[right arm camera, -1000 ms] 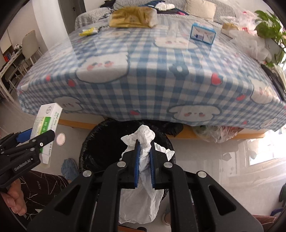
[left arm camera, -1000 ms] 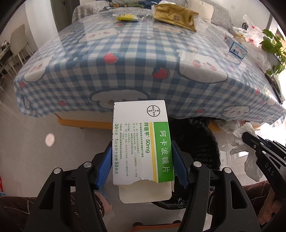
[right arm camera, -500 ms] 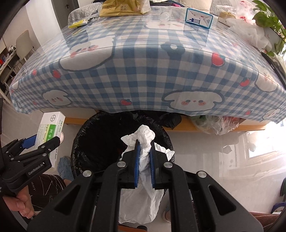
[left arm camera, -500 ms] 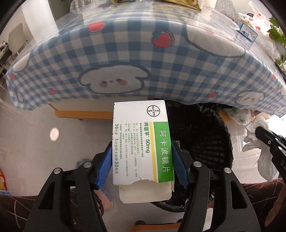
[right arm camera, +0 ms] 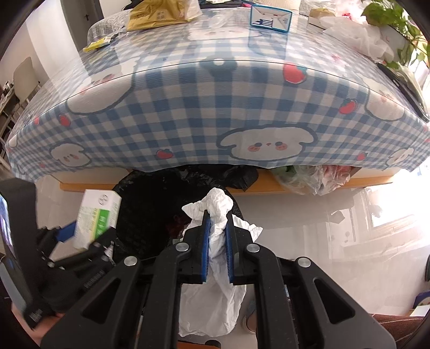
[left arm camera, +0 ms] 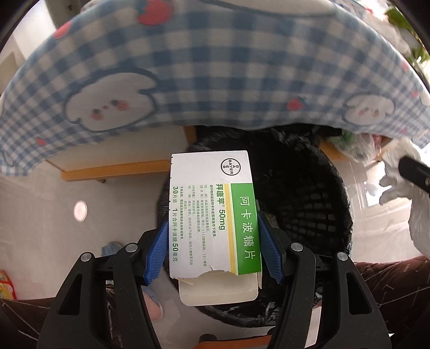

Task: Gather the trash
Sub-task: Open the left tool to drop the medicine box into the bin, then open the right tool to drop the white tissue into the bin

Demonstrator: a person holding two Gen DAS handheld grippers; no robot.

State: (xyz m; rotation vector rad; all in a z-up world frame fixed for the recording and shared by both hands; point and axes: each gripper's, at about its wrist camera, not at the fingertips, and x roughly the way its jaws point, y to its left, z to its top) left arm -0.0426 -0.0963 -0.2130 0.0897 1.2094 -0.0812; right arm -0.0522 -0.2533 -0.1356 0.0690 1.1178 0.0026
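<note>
My left gripper (left arm camera: 213,231) is shut on a white and green medicine box (left arm camera: 212,214), torn at its lower end, held over the left rim of a black mesh trash bin (left arm camera: 303,204) lined with a black bag. In the right wrist view the same box (right arm camera: 98,217) shows at the left, beside the bin (right arm camera: 150,212). My right gripper (right arm camera: 217,228) is shut on a crumpled white plastic bag (right arm camera: 215,268) that hangs down in front of the bin's right side. The white bag (left arm camera: 411,198) also appears at the right edge of the left wrist view.
A table with a blue checked cloth (right arm camera: 215,107) overhangs the bin. On it lie a yellow packet (right arm camera: 161,13), a blue-edged box (right arm camera: 271,16) and white plastic bags (right arm camera: 357,35). A bag of rubbish (right arm camera: 314,177) sits under the table. The person's legs (left arm camera: 389,284) are below.
My left gripper has dropped and moved right with the medicine box, from in front of the tabletop to over the bin's rim. The right gripper has sunk slightly with the white bag.
</note>
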